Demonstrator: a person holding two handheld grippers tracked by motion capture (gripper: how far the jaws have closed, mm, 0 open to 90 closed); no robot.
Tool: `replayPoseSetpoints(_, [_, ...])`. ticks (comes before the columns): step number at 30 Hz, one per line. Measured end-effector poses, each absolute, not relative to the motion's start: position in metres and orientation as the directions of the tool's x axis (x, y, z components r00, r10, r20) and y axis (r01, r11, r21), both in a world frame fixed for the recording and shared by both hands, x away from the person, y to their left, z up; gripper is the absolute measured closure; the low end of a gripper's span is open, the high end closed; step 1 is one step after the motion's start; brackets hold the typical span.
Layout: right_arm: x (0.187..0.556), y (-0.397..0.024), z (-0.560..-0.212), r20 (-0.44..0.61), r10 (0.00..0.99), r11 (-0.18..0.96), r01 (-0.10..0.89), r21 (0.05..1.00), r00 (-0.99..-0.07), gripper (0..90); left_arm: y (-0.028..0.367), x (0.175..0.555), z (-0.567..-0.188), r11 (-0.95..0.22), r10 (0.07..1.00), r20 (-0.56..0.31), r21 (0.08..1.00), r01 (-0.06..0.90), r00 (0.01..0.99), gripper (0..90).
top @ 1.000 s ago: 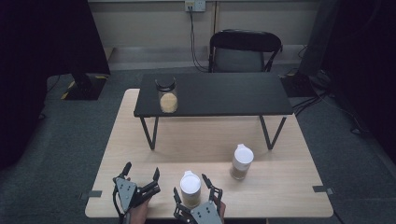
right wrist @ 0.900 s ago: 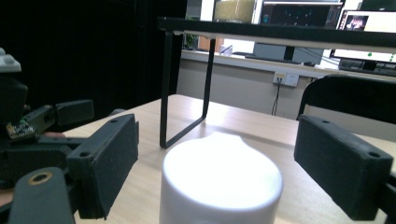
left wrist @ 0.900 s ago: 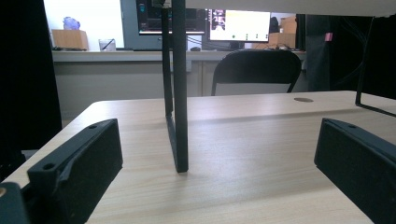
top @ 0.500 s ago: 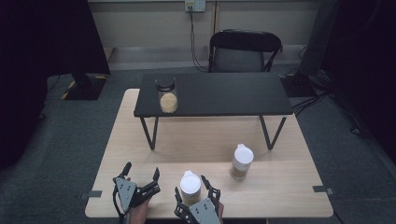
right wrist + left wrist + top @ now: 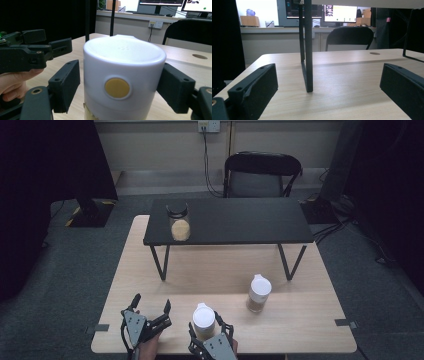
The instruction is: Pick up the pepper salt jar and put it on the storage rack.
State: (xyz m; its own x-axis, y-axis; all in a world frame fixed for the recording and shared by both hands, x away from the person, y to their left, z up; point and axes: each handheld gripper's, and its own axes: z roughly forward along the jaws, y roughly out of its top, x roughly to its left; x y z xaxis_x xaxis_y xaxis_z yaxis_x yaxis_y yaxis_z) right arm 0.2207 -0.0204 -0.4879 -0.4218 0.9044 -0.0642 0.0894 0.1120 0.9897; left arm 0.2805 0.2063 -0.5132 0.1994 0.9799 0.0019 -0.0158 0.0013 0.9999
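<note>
At the table's [image 5: 310, 320] near edge, your right gripper [image 5: 210, 334] brackets a white-lidded jar [image 5: 204, 320], jaws not quite closed; your left gripper [image 5: 150, 312] gapes empty.

Office-type laboratory: lit monitors [image 5: 340, 13] are glowing on a rear desk [image 5: 274, 30], a folding chair [image 5: 262, 174] is standing on grey carpet [image 5: 75, 265], cables are hanging from a wall socket [image 5: 208, 126].

Pale wood-grain table [image 5: 300, 310], matt black shelf [image 5: 235, 220], smooth white plastic lid [image 5: 124, 53], matt black plastic fingers [image 5: 65, 82]
</note>
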Motion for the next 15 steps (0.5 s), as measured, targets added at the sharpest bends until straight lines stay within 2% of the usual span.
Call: replayPoseSetpoints(15, [0.2242,-0.0229,-0.4937,-0.055,0.9,0.106,0.096,0.99,-0.433,28.7,0.2063,0.2805,-0.5132,0.001,0.98,0.002,1.0,-0.016,0.199,0.9])
